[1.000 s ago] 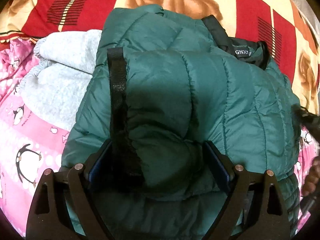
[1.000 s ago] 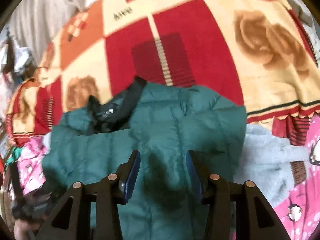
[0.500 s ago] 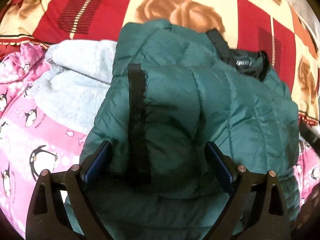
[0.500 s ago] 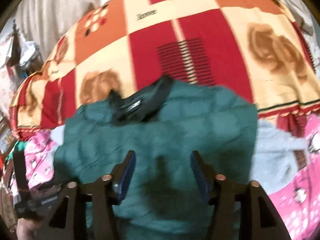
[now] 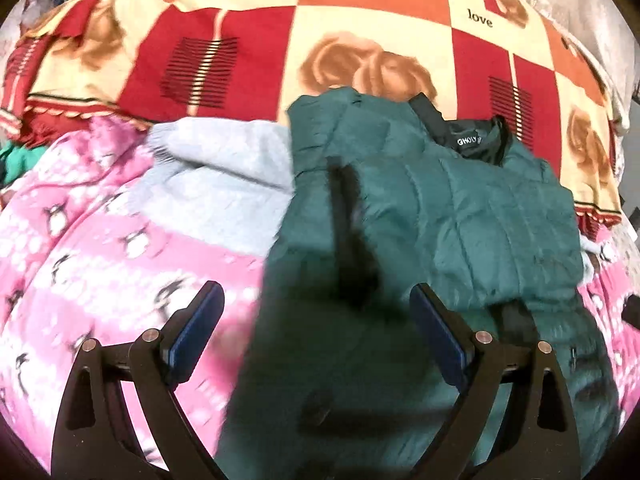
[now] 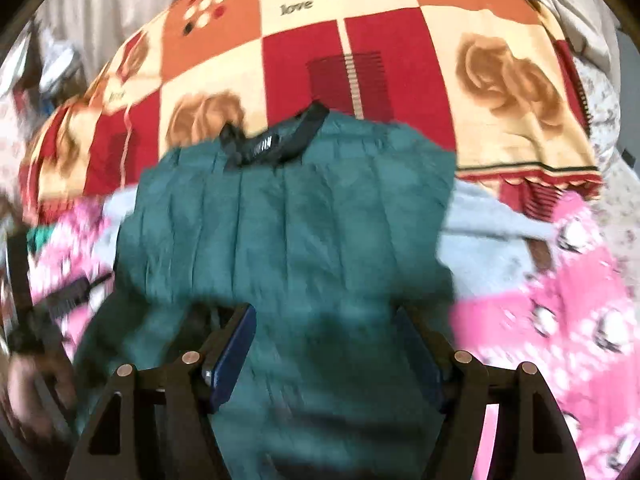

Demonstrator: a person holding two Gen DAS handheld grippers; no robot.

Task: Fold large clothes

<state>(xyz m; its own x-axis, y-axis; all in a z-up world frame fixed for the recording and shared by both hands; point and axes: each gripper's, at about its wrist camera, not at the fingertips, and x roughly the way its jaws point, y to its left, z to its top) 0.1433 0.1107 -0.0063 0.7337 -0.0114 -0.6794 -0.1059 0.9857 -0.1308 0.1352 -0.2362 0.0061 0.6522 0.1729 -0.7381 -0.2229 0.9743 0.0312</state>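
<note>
A dark green quilted puffer jacket (image 5: 460,216) lies on the bed with its black collar (image 5: 476,140) at the far end and a sleeve with a black cuff strip (image 5: 344,216) folded over its body. It also shows in the right wrist view (image 6: 304,224). My left gripper (image 5: 316,320) is open and empty, held above the jacket's near left part. My right gripper (image 6: 326,340) is open and empty above the jacket's lower part. The views are motion-blurred.
A light grey fleece garment (image 5: 216,176) lies under the jacket's left side, on a pink penguin-print blanket (image 5: 92,248). A red, orange and cream rose-patterned blanket (image 5: 256,48) covers the far bed. A hand with the other gripper (image 6: 36,368) shows at left in the right wrist view.
Both grippers have pulled back and up from the jacket, so more of the bed shows. The left gripper has let go of the folded sleeve, which now rests on the jacket.
</note>
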